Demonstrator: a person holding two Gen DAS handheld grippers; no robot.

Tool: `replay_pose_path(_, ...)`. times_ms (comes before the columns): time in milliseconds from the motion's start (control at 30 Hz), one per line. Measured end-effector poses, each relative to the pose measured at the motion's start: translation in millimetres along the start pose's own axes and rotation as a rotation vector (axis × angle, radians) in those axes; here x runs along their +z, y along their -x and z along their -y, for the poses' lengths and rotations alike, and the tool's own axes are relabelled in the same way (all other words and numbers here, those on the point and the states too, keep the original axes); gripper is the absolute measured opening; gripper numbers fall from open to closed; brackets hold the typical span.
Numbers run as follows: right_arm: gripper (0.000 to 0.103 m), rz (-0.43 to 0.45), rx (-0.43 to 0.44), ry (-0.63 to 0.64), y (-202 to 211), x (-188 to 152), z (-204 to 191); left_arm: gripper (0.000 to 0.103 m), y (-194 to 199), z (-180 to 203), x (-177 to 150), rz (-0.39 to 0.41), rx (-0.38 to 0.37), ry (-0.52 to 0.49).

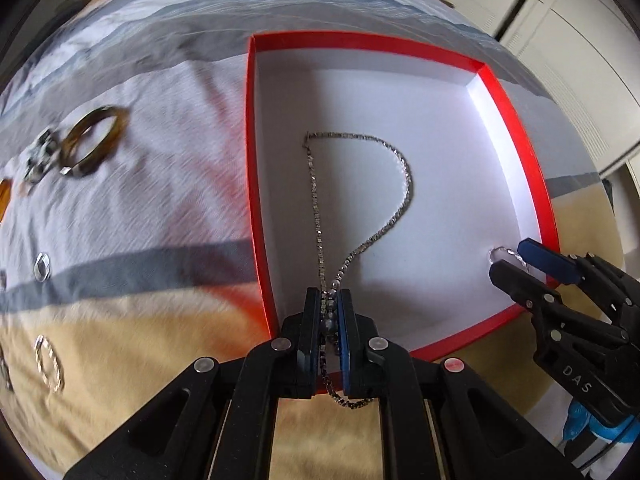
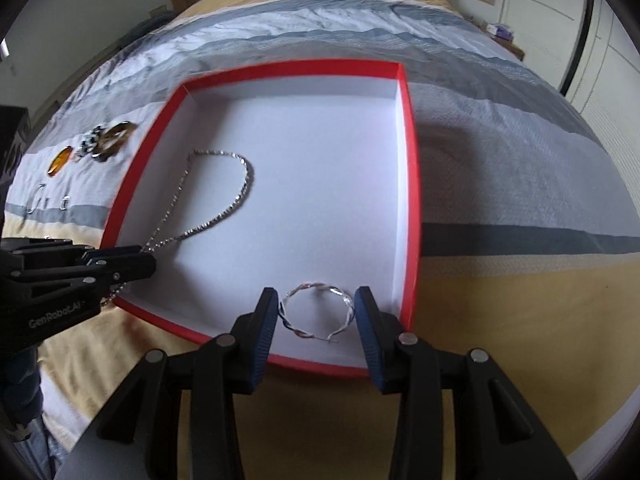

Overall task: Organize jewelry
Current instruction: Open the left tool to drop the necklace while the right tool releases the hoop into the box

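A shallow red box with a white floor lies on the bed. My left gripper is shut on one end of a silver chain necklace; the rest of the chain lies looped on the box floor. My right gripper is open at the box's near right corner, its fingers on either side of a twisted silver bangle that lies on the box floor.
On the bedspread left of the box lie a tortoiseshell bangle, a black-and-white beaded piece, an amber piece, a small silver ring and a silver bangle. Wardrobe doors stand at right.
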State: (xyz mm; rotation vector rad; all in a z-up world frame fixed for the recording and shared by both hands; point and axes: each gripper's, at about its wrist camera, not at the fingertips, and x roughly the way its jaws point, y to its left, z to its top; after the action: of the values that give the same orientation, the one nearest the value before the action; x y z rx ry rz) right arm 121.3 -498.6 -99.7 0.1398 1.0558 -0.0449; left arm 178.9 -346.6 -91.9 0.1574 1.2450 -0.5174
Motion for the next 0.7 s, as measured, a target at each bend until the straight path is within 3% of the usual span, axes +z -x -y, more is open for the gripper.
replay_pose_path(233, 0.038, -0.013, 0.037, 0.035, 4.9, -4.0, -28.9, 0.01, 28.3, -23.1, -29.2, -0.001, 0.045, 0.033)
replay_pose_path(333, 0.046, -0.002, 0.044, 0.017, 10.0, -3.2, -31.6, 0.01, 39.2, -24.9, -32.7, 0.015, -0.006, 0.05)
replay_pose_path(433, 0.05, 0.044, 0.033, -0.003, 28.3, -0.9, -28.8, 0.023, 51.2, -28.2, -28.2, 0.054, -0.03, 0.045)
replay_pose_path(467, 0.051, 0.06, 0.031, -0.014, 35.8, -1.1, -27.0, 0.038, 57.6, -25.4, -27.8, 0.071, -0.022, 0.042)
replay_pose_path(500, 0.051, 0.077, 0.029, -0.027, 43.9, -1.0, -24.0, 0.044, 65.0, -22.8, -25.1, 0.093, -0.022, 0.039)
replay_pose_path(700, 0.052, 0.149, -0.005, -0.093, 94.2, -6.3, -6.1, 0.044, 115.4, -28.0, -26.7, 0.197, -0.038, 0.031)
